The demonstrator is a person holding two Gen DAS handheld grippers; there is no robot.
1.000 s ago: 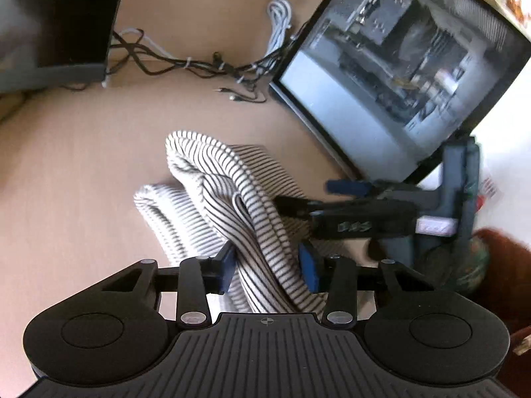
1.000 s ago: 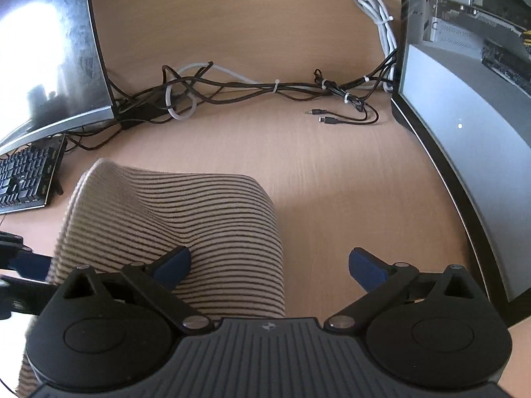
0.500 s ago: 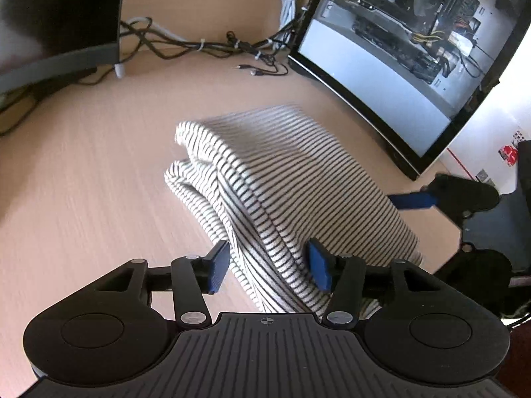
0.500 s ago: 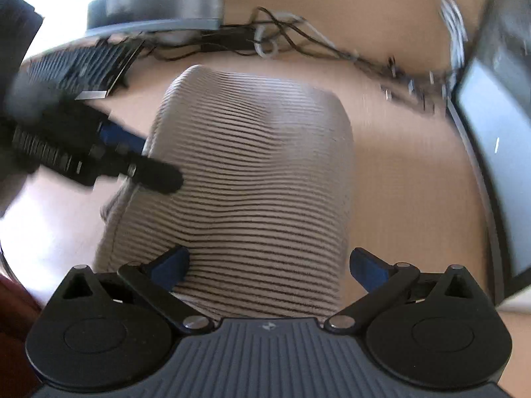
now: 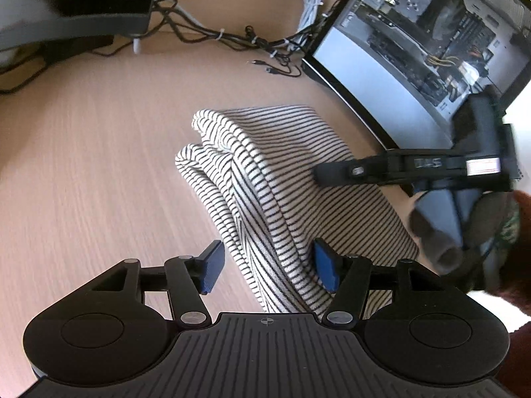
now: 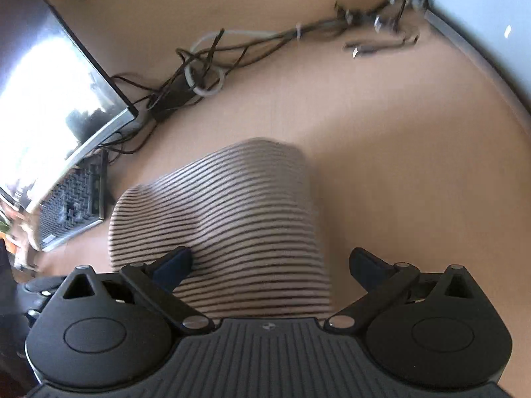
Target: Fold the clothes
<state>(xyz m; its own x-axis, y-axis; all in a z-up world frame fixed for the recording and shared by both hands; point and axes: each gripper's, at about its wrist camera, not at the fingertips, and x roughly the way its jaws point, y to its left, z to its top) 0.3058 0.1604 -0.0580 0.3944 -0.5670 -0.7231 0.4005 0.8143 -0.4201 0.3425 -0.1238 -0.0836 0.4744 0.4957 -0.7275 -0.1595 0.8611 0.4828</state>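
Left wrist view | left gripper (image 5: 268, 265) spread astride striped shirt (image 5: 285, 179) | right gripper (image 6: 270, 262) spread above shirt — press flat, don't drag

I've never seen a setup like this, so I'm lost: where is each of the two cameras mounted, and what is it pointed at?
Left wrist: rides on the left gripper, looking along its open fingers at the striped garment; the right gripper reaches in beside a computer case.
Right wrist: rides on the right gripper, open over the same garment; monitor and keyboard at left.
Shared: garment, wooden desk, cables.
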